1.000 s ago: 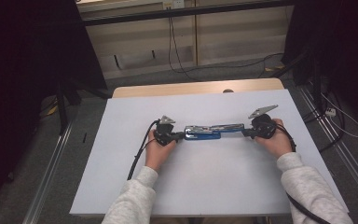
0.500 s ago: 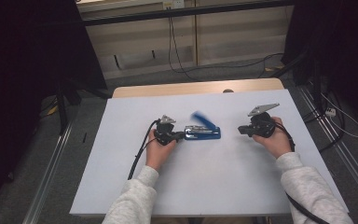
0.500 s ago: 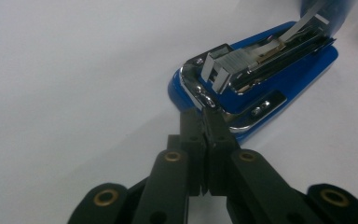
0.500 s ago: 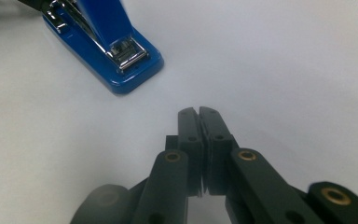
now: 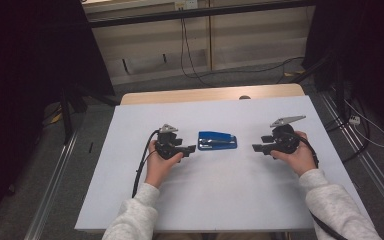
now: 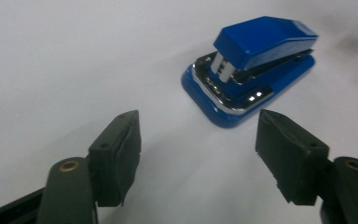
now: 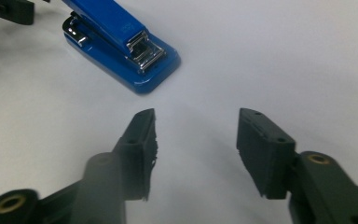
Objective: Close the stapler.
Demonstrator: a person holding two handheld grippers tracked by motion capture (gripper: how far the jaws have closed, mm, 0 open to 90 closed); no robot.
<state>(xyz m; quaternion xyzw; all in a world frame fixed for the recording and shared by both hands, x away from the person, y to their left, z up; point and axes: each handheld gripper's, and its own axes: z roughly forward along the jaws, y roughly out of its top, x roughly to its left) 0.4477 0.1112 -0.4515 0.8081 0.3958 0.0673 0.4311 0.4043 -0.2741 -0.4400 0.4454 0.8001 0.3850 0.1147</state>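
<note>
A blue stapler [image 5: 217, 141] lies flat and closed on the white tabletop [image 5: 215, 200], between the two grippers. My left gripper [image 5: 192, 148] sits just off its left end, and my right gripper [image 5: 255, 148] a little further off its right end. Both have just been opening and stand open with nothing between the jaws. In the left gripper view the stapler [image 6: 251, 65] lies beyond the spread jaws of that gripper [image 6: 198, 121], its hinge end nearest. In the right gripper view the stapler [image 7: 121, 37] lies up and left of the gripper [image 7: 196, 115].
A wooden strip [image 5: 210, 94] runs along the table's far edge. Cables [image 5: 190, 55] trail over the floor behind, with dark curtains [image 5: 25, 60] at both sides. Bare white tabletop lies in front of and around the stapler.
A second ago both grippers were shut on the stapler's ends. The right one let go first and drew back right, then the left one let go. The stapler now rests free.
</note>
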